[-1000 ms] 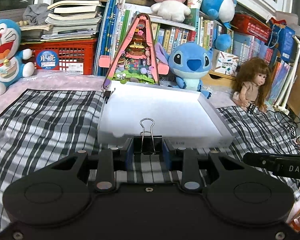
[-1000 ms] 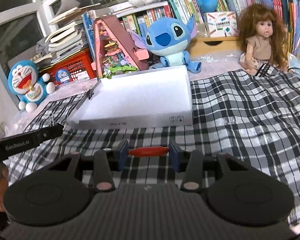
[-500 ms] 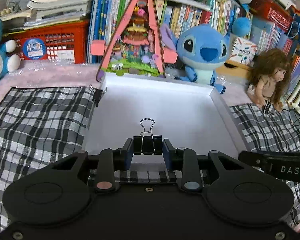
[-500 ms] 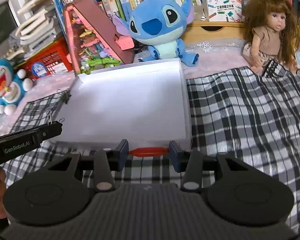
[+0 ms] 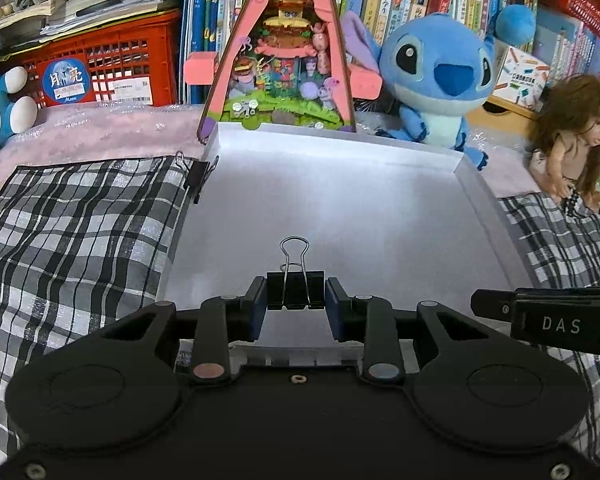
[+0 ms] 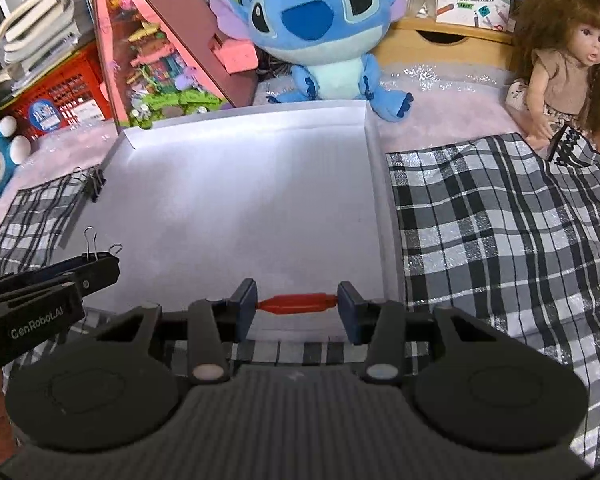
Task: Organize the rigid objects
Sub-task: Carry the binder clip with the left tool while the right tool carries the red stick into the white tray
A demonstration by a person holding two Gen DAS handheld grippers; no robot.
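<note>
My left gripper (image 5: 295, 300) is shut on a black binder clip (image 5: 295, 286) and holds it over the near edge of the white tray (image 5: 340, 152). My right gripper (image 6: 297, 306) is shut on a small red rod-shaped object (image 6: 298, 304), end to end between the pads, also over the tray's (image 6: 374, 184) near edge. The tray's inside is bare. A second black binder clip (image 5: 196, 176) lies against the tray's left wall; it also shows in the right wrist view (image 6: 92, 184). The left gripper shows in the right wrist view (image 6: 96, 270).
A checked cloth (image 5: 72, 220) covers the surface on both sides of the tray. Behind the tray stand a pink triangular toy house (image 5: 280, 52), a blue Stitch plush (image 5: 436, 76), a doll (image 6: 568, 64), a red crate (image 5: 100, 64) and bookshelves.
Both grippers have moved forward with their objects, from before the tray's front wall to over its near edge. Their grips have not changed.
</note>
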